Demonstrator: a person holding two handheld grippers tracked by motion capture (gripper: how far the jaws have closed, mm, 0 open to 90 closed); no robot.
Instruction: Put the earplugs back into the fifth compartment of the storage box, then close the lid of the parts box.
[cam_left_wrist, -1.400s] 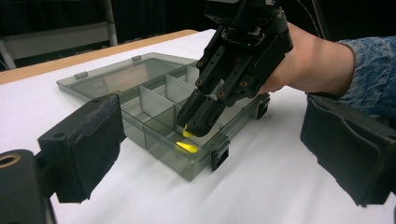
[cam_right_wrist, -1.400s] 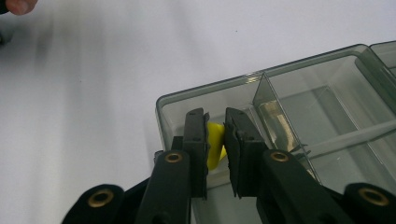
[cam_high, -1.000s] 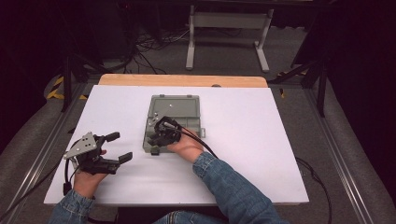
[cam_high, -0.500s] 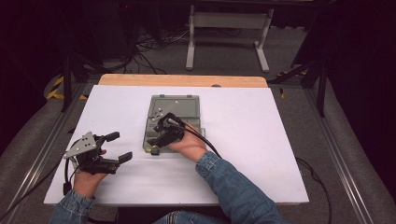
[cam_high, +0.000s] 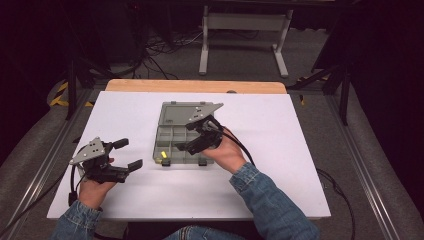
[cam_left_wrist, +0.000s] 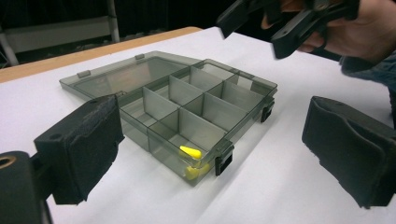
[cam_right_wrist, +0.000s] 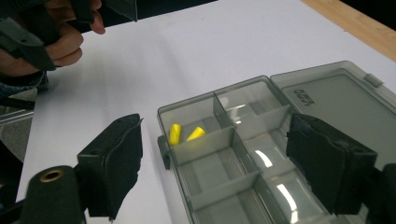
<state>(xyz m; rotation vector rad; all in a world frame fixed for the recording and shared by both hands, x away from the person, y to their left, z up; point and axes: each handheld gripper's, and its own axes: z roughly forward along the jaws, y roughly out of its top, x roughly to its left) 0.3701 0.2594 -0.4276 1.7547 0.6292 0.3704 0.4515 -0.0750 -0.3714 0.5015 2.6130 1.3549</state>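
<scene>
A smoky grey compartment box (cam_high: 170, 131) lies open on the white table, its lid (cam_high: 187, 111) folded back flat. Two small yellow cone-shaped pieces (cam_high: 161, 158) (cam_right_wrist: 187, 134) (cam_left_wrist: 190, 151) lie in its near-left corner compartment. My right gripper (cam_high: 189, 135) (cam_right_wrist: 219, 161) hovers over the box's middle. Its jaws have just been opening and stand open with nothing between the pads. My left gripper (cam_high: 129, 154) (cam_left_wrist: 215, 154) rests left of the box, open and empty, pointing at the box's near corner.
The other compartments of the box look empty. A wooden strip (cam_high: 195, 86) runs along the table's far edge. Metal rails (cam_high: 50, 150) flank the table, with cables and a stand's legs (cam_high: 240, 30) on the floor beyond.
My right gripper rose from the box's near-left corner and moved to the right over the box, and its jaws opened. The left gripper stayed where it was.
</scene>
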